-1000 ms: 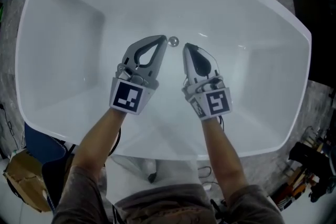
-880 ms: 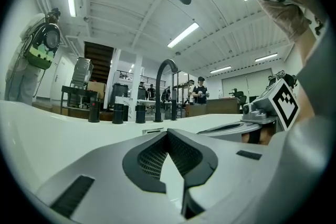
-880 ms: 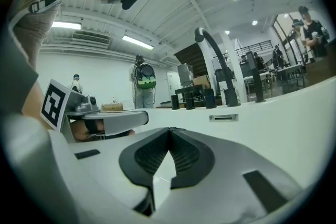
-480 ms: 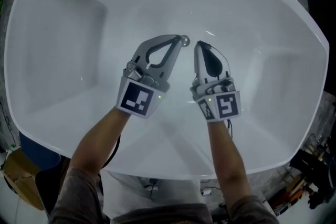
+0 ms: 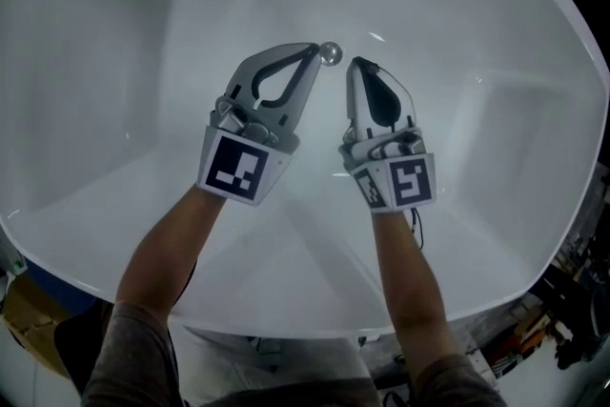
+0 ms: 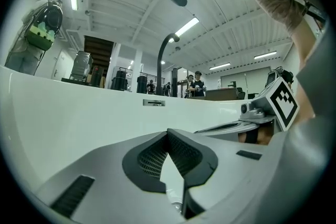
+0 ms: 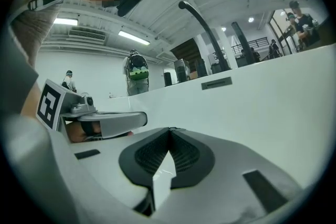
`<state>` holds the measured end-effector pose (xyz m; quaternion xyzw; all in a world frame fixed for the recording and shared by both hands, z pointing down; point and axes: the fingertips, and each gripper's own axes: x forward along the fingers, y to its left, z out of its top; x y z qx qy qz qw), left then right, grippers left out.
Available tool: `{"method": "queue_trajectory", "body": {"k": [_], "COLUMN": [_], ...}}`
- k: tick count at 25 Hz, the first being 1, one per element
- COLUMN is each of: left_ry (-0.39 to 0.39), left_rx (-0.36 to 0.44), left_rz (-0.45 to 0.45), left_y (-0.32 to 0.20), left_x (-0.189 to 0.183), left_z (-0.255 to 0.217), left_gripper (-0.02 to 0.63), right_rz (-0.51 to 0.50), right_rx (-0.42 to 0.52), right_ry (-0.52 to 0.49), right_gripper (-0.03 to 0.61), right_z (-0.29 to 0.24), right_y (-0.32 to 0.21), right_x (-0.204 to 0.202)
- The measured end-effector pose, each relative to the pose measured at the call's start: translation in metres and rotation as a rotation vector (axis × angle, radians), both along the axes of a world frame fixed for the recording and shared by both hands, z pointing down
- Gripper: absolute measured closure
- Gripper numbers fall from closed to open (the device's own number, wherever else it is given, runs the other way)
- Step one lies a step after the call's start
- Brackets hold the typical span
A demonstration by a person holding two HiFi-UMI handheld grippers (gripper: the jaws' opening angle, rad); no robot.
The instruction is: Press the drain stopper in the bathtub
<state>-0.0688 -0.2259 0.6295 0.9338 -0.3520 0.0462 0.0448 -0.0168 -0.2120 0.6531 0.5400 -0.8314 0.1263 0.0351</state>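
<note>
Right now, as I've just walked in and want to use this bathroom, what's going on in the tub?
A person leans over the white bathtub with a gripper in each hand. Both grippers are shut and hold nothing. The left gripper has its tip right at the round metal drain stopper; whether it touches is unclear. The right gripper sits just to the other side, apart from it.

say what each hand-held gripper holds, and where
Nothing is held: left hand-held gripper and right hand-held gripper are both shut empty, tips near the round chrome drain stopper.
</note>
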Motion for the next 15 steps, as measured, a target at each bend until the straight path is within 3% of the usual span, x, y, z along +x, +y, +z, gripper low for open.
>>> {"method": "queue_trajectory", "body": {"k": [15], "left_ry": [-0.008], "left_rx": [0.016], "left_rz": [-0.005], "left_y": [0.001], "left_x": [0.004], "left_z": [0.022], "left_gripper": [0.604], "right_rz": [-0.007], "right_rx": [-0.014], "right_ry": [0.001], "right_gripper": [0.580], "right_z": [0.028], "right_y": [0.000], "right_x": [0.001]}}
